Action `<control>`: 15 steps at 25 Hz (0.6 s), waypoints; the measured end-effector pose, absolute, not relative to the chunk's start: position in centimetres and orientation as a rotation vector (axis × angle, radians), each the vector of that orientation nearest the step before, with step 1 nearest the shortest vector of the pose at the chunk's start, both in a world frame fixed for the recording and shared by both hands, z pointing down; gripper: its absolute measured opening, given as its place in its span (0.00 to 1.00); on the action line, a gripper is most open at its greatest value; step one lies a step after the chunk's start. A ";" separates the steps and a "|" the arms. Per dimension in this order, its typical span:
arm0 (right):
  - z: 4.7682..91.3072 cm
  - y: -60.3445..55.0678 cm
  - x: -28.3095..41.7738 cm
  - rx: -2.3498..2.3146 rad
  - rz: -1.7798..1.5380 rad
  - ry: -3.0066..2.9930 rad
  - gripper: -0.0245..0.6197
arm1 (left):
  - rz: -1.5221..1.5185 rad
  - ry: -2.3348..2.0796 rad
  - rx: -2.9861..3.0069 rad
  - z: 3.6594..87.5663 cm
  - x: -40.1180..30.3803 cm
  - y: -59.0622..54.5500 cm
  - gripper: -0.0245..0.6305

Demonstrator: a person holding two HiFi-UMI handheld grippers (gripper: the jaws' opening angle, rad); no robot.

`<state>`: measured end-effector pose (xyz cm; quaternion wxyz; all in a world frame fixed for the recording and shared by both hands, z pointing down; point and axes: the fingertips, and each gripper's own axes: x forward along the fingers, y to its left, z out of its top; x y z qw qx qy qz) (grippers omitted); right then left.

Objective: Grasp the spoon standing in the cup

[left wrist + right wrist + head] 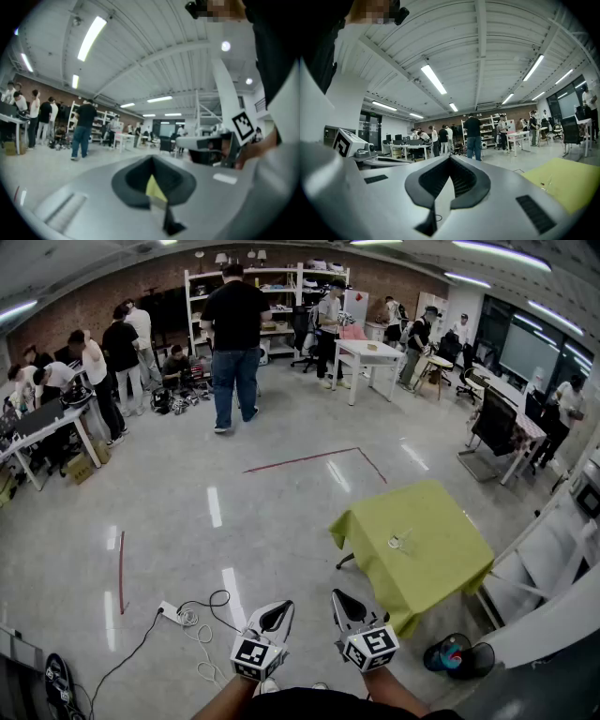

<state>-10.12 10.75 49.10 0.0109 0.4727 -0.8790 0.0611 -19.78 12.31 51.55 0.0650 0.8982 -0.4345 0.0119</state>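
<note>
A clear cup point(400, 541) with a thin spoon standing in it sits on a table covered by a yellow-green cloth point(427, 573), ahead and to the right in the head view. Both grippers hang low near my body, well short of the table. My left gripper point(278, 611) has its jaws together with nothing in them, and its own view shows the pads meeting point(152, 161). My right gripper point(339, 600) is likewise shut and empty point(451, 159). The cloth's corner point(565, 183) shows at the right of the right gripper view.
A white power strip with a looping cable point(178, 614) lies on the grey floor ahead left. A blue and red object point(448, 653) sits by the table's near corner. White panels point(548, 577) lean at the right. Several people point(234, 343) stand by desks and shelves far back.
</note>
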 end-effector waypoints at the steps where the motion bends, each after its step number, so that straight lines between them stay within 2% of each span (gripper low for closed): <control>1: 49.0 10.7 -10.0 1.467 0.183 -2.746 0.05 | 0.042 -1.303 2.711 51.3 -19.5 12.3 0.05; 15: 48.5 10.5 -9.9 1.459 0.159 -2.758 0.05 | 0.058 -1.307 2.722 50.8 -19.1 12.4 0.05</control>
